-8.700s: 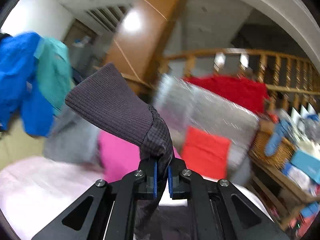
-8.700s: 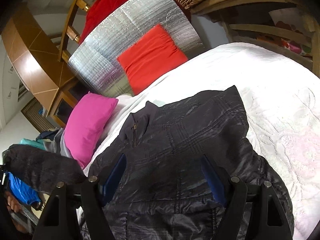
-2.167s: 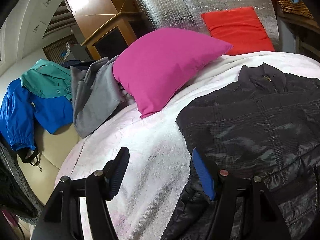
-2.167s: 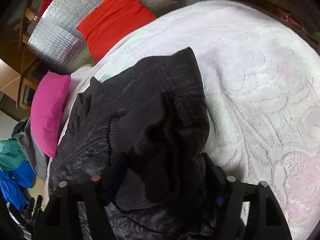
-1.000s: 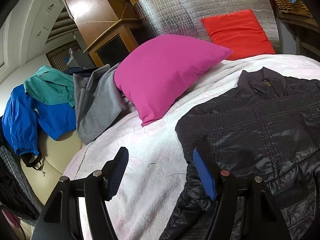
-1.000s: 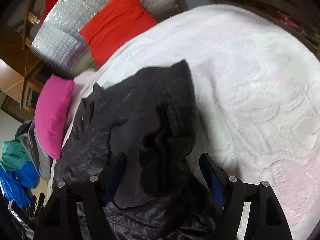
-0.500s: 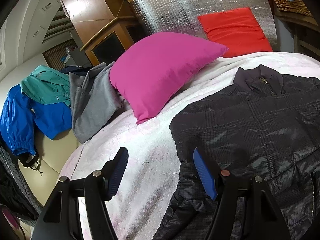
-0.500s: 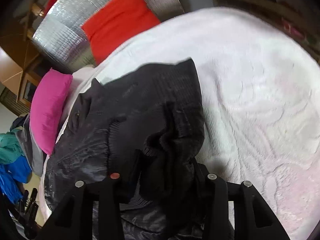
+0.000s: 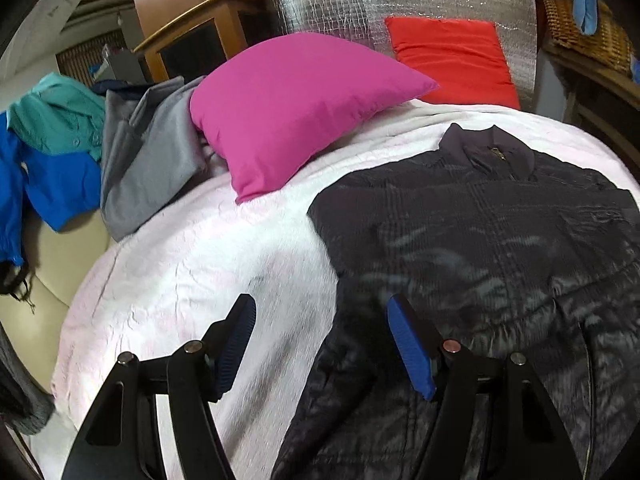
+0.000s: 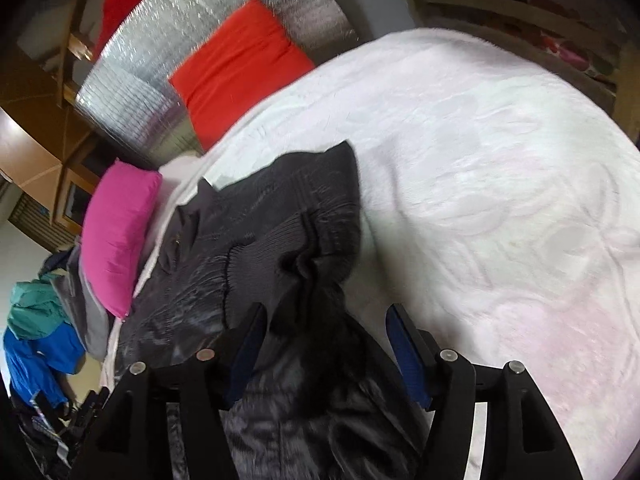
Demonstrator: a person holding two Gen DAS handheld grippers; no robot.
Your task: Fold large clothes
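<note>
Home bedroom: bed point(image 9: 192, 264), pillows point(image 9: 296, 100), strewn clothes point(image 9: 148, 152)

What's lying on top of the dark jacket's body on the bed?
A sleeve with a ribbed knit cuff is folded over the dark jacket; the fabric beneath it is hidden.

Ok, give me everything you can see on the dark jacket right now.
The dark jacket lies front-up on the white bedspread, collar toward the pillows. It looks like shiny quilted fabric, with a front zip. One sleeve is folded across the chest, its ribbed knit cuff bunched up. Nothing grips it: both tongs stand open, the left tongs over its edge, the right tongs over the sleeve.
</note>
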